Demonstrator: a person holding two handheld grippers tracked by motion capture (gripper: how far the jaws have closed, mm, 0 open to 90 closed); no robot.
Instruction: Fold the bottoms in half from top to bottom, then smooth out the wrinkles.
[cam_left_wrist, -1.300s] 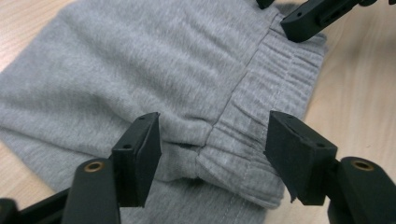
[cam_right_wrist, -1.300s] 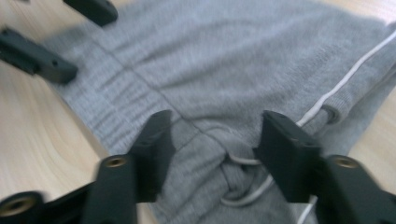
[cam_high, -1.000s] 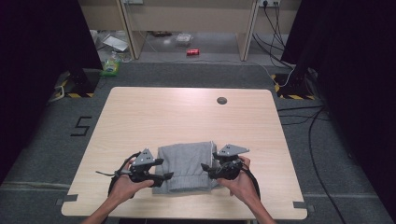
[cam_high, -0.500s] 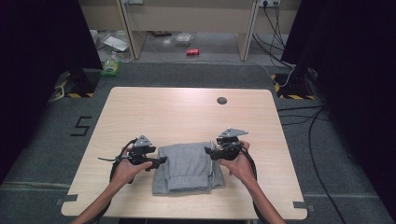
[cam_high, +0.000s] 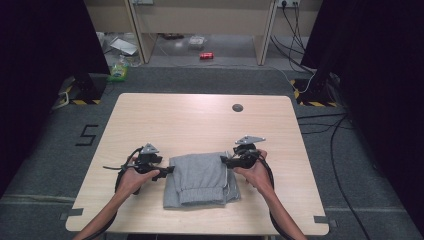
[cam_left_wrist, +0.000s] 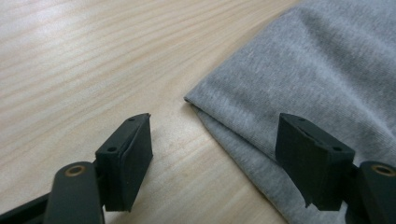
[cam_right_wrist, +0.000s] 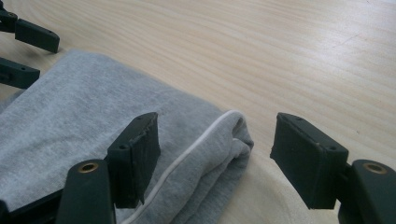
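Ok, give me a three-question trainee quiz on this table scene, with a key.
1. True or false: the left gripper is shut on the grey folded garment.
2. Which far corner of the garment shows a thin white cord? A) the one by the left gripper B) the one by the right gripper
3. What small dark round thing sits in the table near its far edge?

Key: 1. False, its jaws stand open beside the corner. 2. B. 3. A round grommet.
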